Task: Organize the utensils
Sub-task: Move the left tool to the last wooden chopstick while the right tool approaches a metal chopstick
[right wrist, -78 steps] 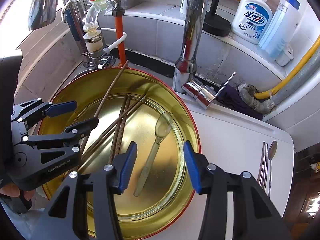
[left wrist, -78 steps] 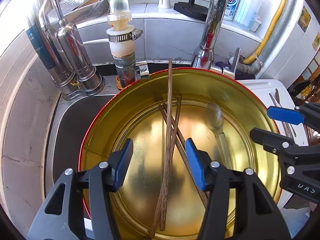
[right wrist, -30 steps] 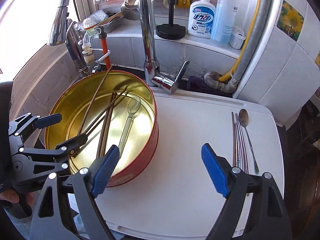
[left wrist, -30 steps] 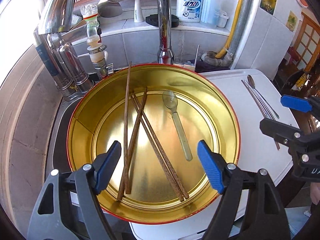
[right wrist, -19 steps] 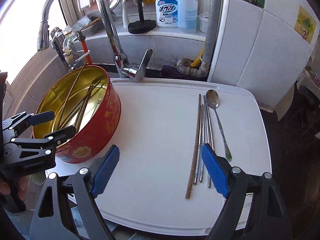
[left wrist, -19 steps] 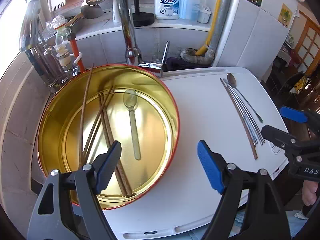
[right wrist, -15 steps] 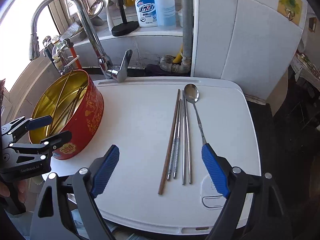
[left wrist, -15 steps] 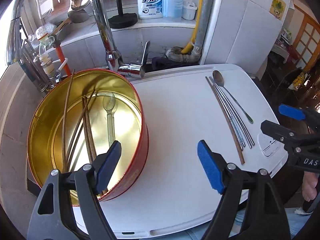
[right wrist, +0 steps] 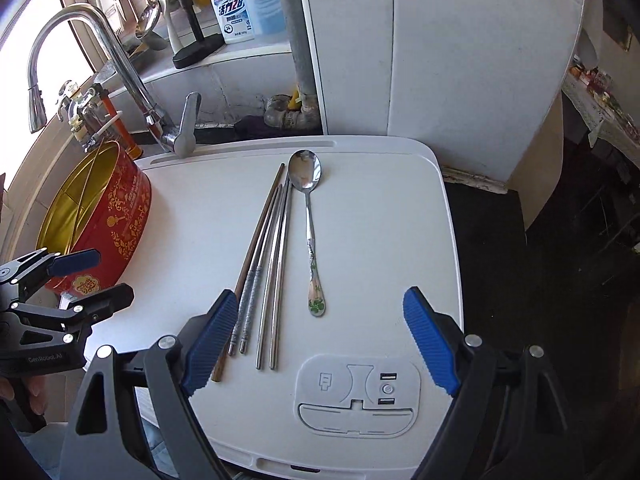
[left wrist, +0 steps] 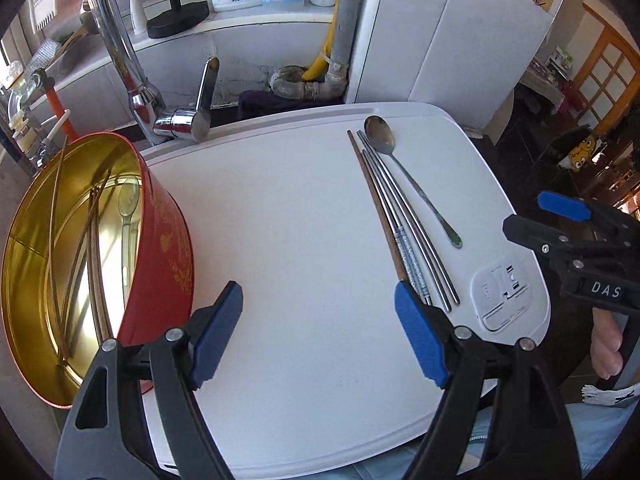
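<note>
On the white lid-like surface (right wrist: 380, 248) lie a metal spoon (right wrist: 309, 216) with a flowered handle, metal chopsticks (right wrist: 276, 256) and one brown wooden chopstick (right wrist: 256, 236), side by side. In the left wrist view the spoon (left wrist: 404, 172) and chopsticks (left wrist: 404, 220) lie at right. A red tin (left wrist: 160, 248) with a gold inside stands at left and holds several wooden chopsticks (left wrist: 80, 256) and a pale spoon (left wrist: 128, 208). My left gripper (left wrist: 320, 332) is open above bare white surface. My right gripper (right wrist: 316, 344) is open over the near ends of the utensils, touching nothing.
A chrome tap (right wrist: 120, 76) and its lever (left wrist: 206, 88) stand behind the tin, over the sink. Detergent bottles (right wrist: 232, 12) sit on the back ledge beside a grey pipe (right wrist: 296, 40). A white cabinet side (right wrist: 460, 60) rises behind. The surface's right edge drops to dark floor (right wrist: 540, 280).
Both grippers have swung right, away from above the tin to over the white surface. The row of spoon and chopsticks now lies centred before the right gripper. Both jaws stayed open.
</note>
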The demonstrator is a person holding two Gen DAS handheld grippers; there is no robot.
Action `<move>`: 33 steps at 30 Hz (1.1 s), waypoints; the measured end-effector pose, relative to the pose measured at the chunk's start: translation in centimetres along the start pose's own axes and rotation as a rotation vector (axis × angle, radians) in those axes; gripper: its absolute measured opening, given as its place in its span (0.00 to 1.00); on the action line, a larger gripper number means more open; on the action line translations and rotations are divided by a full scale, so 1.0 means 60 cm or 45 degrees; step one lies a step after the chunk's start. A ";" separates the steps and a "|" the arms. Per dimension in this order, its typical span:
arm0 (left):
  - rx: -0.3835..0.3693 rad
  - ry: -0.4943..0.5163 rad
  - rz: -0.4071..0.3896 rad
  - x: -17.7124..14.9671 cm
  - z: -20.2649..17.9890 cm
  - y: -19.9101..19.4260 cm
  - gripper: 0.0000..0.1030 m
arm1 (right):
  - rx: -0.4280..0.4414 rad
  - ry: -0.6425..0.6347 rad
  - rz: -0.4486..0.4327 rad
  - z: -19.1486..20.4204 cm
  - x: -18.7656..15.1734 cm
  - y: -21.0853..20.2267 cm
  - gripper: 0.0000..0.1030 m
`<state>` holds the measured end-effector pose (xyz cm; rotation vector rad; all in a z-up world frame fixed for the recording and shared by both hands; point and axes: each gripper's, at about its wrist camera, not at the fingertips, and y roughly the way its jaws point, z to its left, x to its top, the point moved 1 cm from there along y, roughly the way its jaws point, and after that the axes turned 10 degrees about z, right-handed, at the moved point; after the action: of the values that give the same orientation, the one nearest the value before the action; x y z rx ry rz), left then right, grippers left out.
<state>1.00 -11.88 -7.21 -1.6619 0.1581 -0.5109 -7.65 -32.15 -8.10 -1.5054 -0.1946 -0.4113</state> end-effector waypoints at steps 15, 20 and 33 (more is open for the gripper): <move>-0.025 0.197 0.096 0.077 -0.039 0.105 0.75 | 0.064 -0.029 0.198 0.013 0.063 0.108 0.57; -0.033 0.226 0.104 0.083 -0.049 0.120 0.75 | 0.123 -0.021 0.281 0.021 0.087 0.135 0.36; 0.031 0.199 0.085 0.088 -0.034 0.143 0.75 | 0.079 -0.118 0.325 0.047 0.091 0.163 0.30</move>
<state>6.49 -17.19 -14.12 -1.5874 0.3200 -0.5902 1.39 -29.99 -14.91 -1.4674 -0.0853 -0.1301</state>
